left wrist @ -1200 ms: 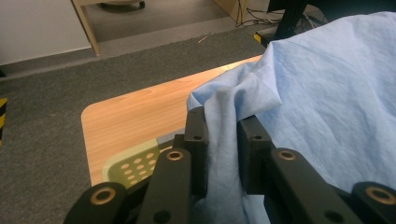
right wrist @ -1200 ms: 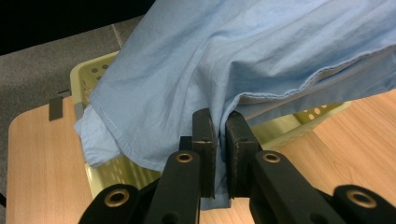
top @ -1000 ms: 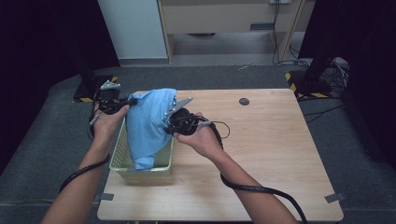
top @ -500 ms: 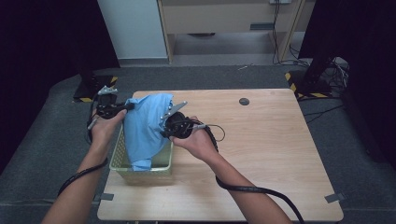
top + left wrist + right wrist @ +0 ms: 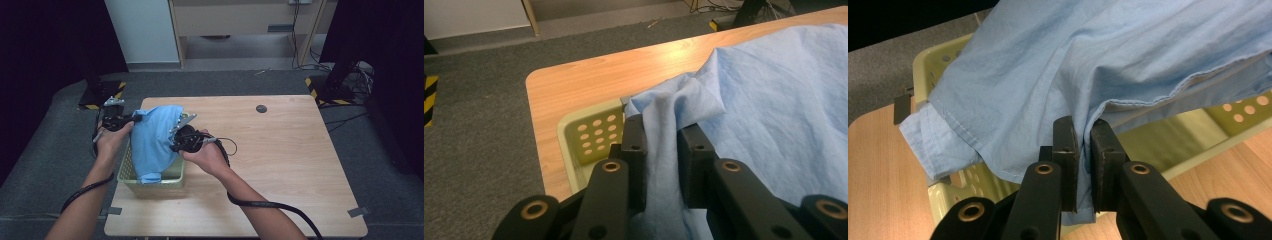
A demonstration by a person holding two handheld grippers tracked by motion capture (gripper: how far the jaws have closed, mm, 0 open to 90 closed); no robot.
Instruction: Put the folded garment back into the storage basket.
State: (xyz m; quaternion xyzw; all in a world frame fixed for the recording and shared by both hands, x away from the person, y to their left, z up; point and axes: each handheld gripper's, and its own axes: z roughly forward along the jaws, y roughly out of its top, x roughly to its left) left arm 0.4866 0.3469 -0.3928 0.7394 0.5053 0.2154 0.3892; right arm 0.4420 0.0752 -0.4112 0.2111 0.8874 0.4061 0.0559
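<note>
Now lower over the basket (image 5: 129, 176), blue cloth (image 5: 152, 140), both grippers' jaws clamped on it.

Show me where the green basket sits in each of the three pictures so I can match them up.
High view: basket at the table's left edge, under the blue cloth.
Left gripper view: its holed corner left of centre, beside the cloth.
Right gripper view: its walls behind and below the cloth.
Shared landmark: the blue cloth.
</note>
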